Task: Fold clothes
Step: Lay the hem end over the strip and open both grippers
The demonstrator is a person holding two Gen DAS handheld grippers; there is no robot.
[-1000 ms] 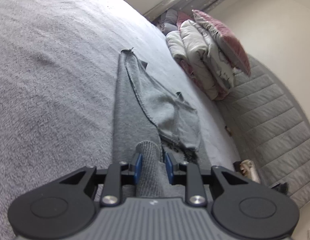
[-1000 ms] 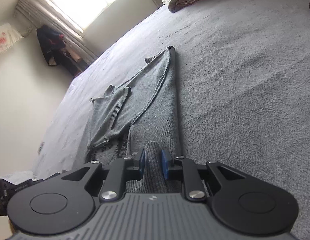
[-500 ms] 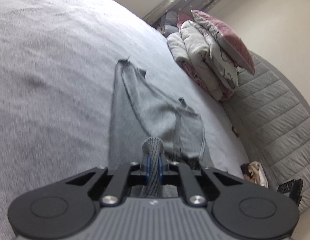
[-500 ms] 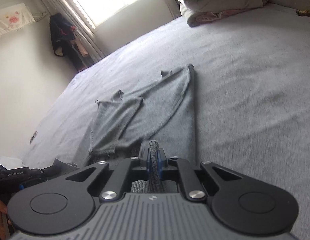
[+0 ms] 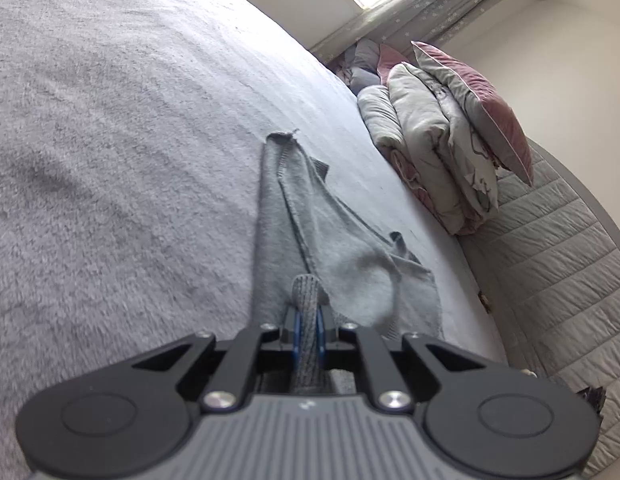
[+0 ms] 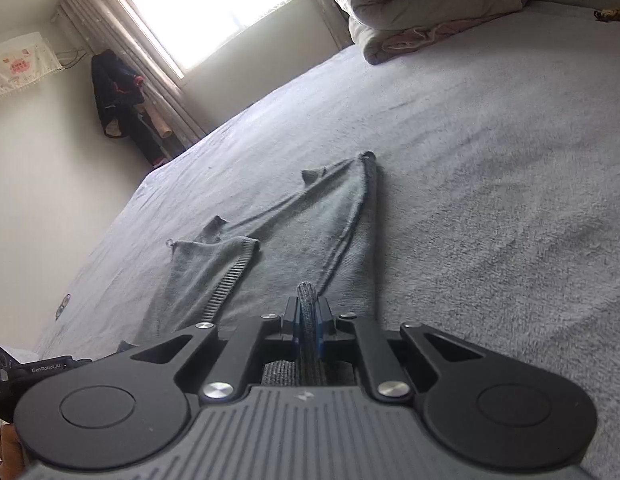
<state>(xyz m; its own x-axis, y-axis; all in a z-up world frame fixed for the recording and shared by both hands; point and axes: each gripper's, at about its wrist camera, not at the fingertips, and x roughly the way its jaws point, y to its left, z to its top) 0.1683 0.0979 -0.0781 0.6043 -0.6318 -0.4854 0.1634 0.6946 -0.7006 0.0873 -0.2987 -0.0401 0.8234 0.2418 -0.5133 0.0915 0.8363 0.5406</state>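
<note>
While one sweater lies flat, two claws pinch it.

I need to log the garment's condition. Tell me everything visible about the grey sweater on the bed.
The grey sweater is a soft knit with ribbed edging, lying partly folded on the grey bedspread, one sleeve laid across the body. Its near edge is bunched and pinched in both the left gripper and the right gripper.
</note>
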